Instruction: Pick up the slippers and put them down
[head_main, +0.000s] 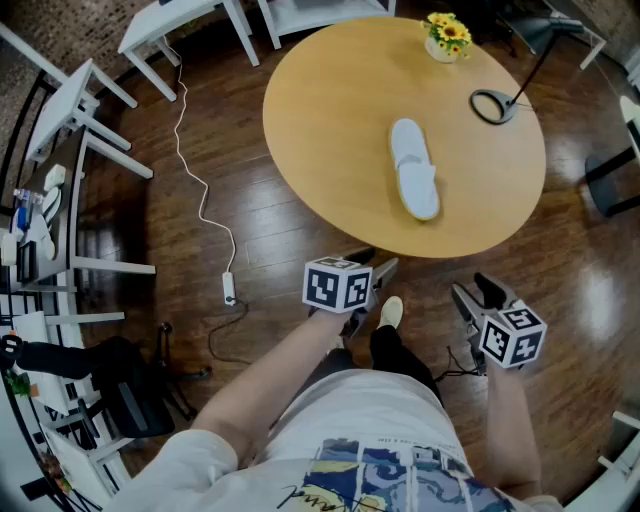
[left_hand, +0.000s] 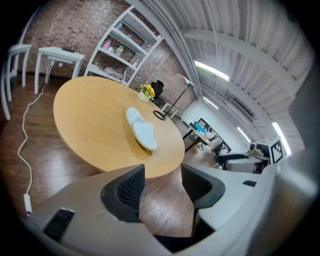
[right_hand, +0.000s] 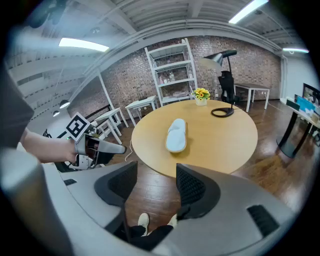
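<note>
A pair of white soft fabric slippers (head_main: 414, 170) lies on the round light-wood table (head_main: 330, 120), right of its middle in the head view. One slipper overlaps the other lengthwise, so they form one long shape pointing from the far side towards the near edge. Nothing touches them.

Farther back on the table, near the far rim, stands a small pot of yellow flowers (head_main: 446, 36). Beside it to the right rests the black ring-shaped base of a thin-armed desk lamp (head_main: 490, 105). Both are well apart from the slippers.

The left gripper (head_main: 372, 264) hangs just off the table's near edge, over the dark wooden plank floor (head_main: 250, 215), tilted downward. Its black ribbed fingers (left_hand: 131, 187) are spread, with only floor and the table's rim seen between them. The right gripper (head_main: 476, 294) is held beside it, further right and also off the table, tilted downward as well. Its fingers (right_hand: 191, 187) are likewise spread and hold nothing; below them show the person's light shoes (right_hand: 143, 220).

A white cable (head_main: 195, 180) snakes across the floor left of the table. White tables (head_main: 170, 20) stand beyond it.
</note>
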